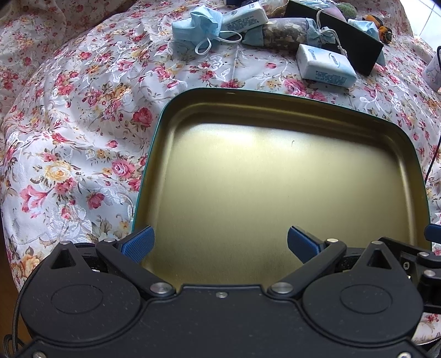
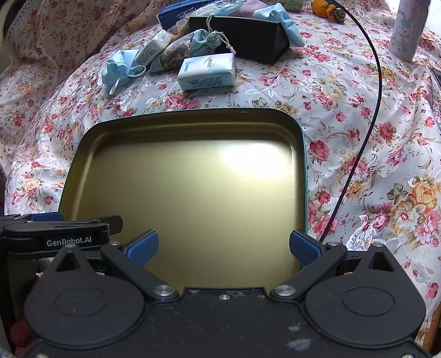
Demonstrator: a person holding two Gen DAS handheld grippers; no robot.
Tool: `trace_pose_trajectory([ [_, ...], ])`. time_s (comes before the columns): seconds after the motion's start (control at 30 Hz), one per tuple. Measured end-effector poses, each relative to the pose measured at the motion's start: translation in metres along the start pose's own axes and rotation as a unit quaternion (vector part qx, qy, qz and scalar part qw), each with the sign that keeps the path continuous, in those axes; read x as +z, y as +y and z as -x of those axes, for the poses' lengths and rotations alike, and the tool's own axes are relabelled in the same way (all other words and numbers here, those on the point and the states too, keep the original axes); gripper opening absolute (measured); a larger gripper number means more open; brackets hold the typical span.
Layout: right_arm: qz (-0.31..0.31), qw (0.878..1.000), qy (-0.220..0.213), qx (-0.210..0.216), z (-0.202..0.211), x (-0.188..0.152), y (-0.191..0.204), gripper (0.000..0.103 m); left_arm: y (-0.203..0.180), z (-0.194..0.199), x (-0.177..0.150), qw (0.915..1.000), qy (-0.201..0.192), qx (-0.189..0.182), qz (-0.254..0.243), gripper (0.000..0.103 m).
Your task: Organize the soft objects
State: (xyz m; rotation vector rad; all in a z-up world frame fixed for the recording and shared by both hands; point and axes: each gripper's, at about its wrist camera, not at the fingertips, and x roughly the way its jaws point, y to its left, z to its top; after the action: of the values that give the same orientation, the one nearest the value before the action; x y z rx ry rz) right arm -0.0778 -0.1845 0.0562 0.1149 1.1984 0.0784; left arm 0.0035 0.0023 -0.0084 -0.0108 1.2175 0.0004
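A shallow gold tin tray (image 1: 278, 103) (image 2: 193, 114) with a teal rim lies on the flowered cloth, nothing in it. My left gripper (image 1: 220, 243) stands open over its near edge, holding nothing. My right gripper (image 2: 223, 245) is open too, over the tray's near right part. Beyond the tray lie a crumpled blue face mask (image 1: 197, 27) (image 2: 118, 68), a white tissue pack (image 1: 325, 66) (image 2: 206, 71), a second tissue pack (image 1: 245, 16) (image 2: 151, 49) and a tied sachet of dried herbs (image 1: 289, 33) (image 2: 184, 49).
A black box (image 1: 344, 41) (image 2: 248, 35) stands behind the soft items, with another blue mask (image 2: 286, 24) against it. A black cable (image 2: 363, 146) curves over the cloth at right. A printed bottle (image 2: 408, 30) stands far right. The left gripper's body (image 2: 55, 231) shows beside my right one.
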Motion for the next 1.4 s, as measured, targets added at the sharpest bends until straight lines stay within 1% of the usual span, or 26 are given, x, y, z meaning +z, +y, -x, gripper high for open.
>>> trace_pose_trajectory([
  [0.4,0.002,1.000,-0.001,0.001,-0.001,0.000,0.001,0.102,0.001,-0.001,0.000,1.0000,0.001,-0.001,0.002,0.099],
  [0.57,0.000,1.000,-0.016,0.016,0.005,0.002,0.001,0.102,0.001,0.002,0.002,1.0000,-0.002,-0.002,0.002,0.099],
  [0.67,-0.002,0.999,-0.038,0.030,0.014,0.006,0.001,0.102,0.002,0.006,0.005,1.0000,-0.007,-0.003,0.004,0.099],
  [0.77,-0.004,0.996,-0.073,0.046,0.028,0.014,0.002,0.102,0.003,0.012,0.009,0.9998,-0.018,-0.003,0.005,0.099],
  [0.9,-0.001,0.987,-0.146,0.072,0.059,0.030,0.004,0.102,0.004,0.024,0.018,0.9992,-0.039,-0.003,0.007,0.099],
  [0.97,0.004,0.977,-0.195,0.082,0.080,0.037,0.005,0.102,0.004,0.032,0.023,0.9986,-0.053,-0.003,0.006,0.099],
  [1.1,0.014,0.946,-0.308,0.098,0.130,0.048,0.008,0.102,0.003,0.050,0.030,0.9965,-0.083,-0.003,0.003,0.099],
  [1.13,0.014,0.932,-0.347,0.103,0.149,0.050,0.009,0.102,0.003,0.054,0.032,0.9959,-0.090,-0.004,0.002,0.099],
  [1.17,0.013,0.920,-0.377,0.105,0.163,0.052,0.010,0.102,0.003,0.059,0.034,0.9951,-0.099,-0.005,0.002,0.099],
  [1.2,0.011,0.912,-0.396,0.105,0.173,0.053,0.010,0.102,0.003,0.063,0.036,0.9943,-0.106,-0.006,0.002,0.099],
  [1.23,0.009,0.896,-0.432,0.104,0.194,0.055,0.010,0.102,0.003,0.067,0.038,0.9935,-0.113,-0.007,0.002,0.099],
  [1.3,0.014,0.869,-0.485,0.097,0.224,0.059,0.013,0.102,0.003,0.077,0.043,0.9913,-0.131,-0.011,0.003,0.099],
  [1.37,0.021,0.840,-0.536,0.079,0.252,0.061,0.017,0.102,0.005,0.086,0.050,0.9883,-0.152,-0.013,0.007,0.099],
  [1.4,0.026,0.823,-0.564,0.069,0.267,0.062,0.019,0.102,0.006,0.090,0.053,0.9867,-0.162,-0.013,0.009,0.099],
])
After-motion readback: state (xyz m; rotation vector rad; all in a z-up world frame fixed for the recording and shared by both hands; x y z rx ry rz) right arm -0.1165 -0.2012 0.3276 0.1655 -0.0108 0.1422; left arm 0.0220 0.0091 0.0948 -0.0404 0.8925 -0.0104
